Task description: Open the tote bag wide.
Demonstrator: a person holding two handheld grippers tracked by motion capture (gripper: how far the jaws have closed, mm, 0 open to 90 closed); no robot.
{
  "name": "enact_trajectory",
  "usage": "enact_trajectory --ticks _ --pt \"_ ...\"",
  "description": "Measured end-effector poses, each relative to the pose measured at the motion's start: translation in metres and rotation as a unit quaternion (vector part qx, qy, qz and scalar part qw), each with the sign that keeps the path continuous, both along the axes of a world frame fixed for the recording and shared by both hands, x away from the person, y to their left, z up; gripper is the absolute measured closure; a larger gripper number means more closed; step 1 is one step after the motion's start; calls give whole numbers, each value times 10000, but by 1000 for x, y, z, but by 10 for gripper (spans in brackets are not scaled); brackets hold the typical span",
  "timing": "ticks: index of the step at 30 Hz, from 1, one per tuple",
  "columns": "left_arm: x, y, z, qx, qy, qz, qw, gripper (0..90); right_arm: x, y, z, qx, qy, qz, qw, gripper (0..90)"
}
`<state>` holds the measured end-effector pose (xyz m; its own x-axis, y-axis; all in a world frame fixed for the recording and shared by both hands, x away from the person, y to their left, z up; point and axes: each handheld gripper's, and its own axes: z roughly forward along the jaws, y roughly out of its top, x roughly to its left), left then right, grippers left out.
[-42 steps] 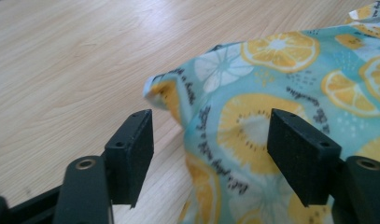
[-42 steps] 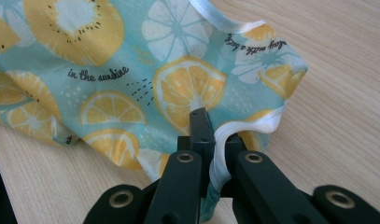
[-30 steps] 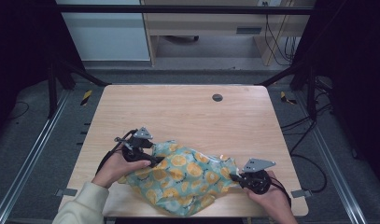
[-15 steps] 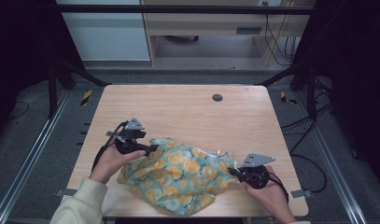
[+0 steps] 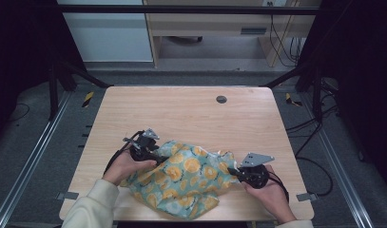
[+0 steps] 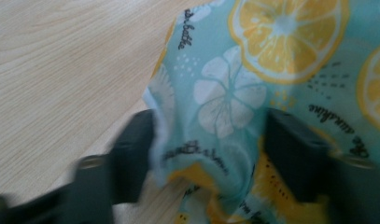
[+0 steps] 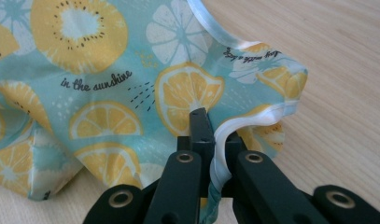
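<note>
- Nearest, a crumpled teal cloth printed with yellow lemon slices (image 5: pixel 184 178) lies on the front part of the light wooden table (image 5: pixel 181 114).
- The right gripper (image 7: pixel 210 140) pinches its white-piped hem (image 7: pixel 246 123).
- The left gripper (image 6: pixel 206 140) has its jaws spread, with cloth bunched between them.
- Farther back, a small dark round disc (image 5: pixel 221 99) sits near the far edge.

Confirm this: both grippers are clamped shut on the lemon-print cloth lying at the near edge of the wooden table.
Not quite. Only the right gripper is shut on the lemon-print cloth, pinching its white hem. The left gripper view shows the left gripper with jaws wide apart, cloth lying loose between them. The cloth does lie at the near edge of the wooden table.
</note>
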<state>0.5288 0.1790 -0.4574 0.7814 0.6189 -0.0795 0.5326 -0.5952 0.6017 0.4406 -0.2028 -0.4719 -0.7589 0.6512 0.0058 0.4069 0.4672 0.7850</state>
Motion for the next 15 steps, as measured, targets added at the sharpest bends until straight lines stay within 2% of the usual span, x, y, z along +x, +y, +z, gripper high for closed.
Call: enact_trajectory --ticks 2,4,6,8,10,13,15 --pt "-3 1 0 104 -74 28 9999 564 2 1 1 42 -29 -11 10000 900" --pt "-5 2 0 76 -115 -34 9999 719 3 2 2 75 -43 -34 10000 900" --pt "-8 3 2 69 -211 -12 9998 834 4 4 4 87 -69 -30 9999 900" --pt "-12 6 7 100 -429 85 9990 876 4 4 6 97 -112 -51 9999 900" --pt "-18 11 14 40 -676 249 9974 885 3 2 10 170 -202 -84 9996 900" --pt "-27 23 29 -101 -1034 474 9935 893 1 -2 19 320 -388 -172 9986 900" --pt "-34 33 40 -245 -1278 630 9895 898 -2 -6 29 460 -560 -270 9970 900"
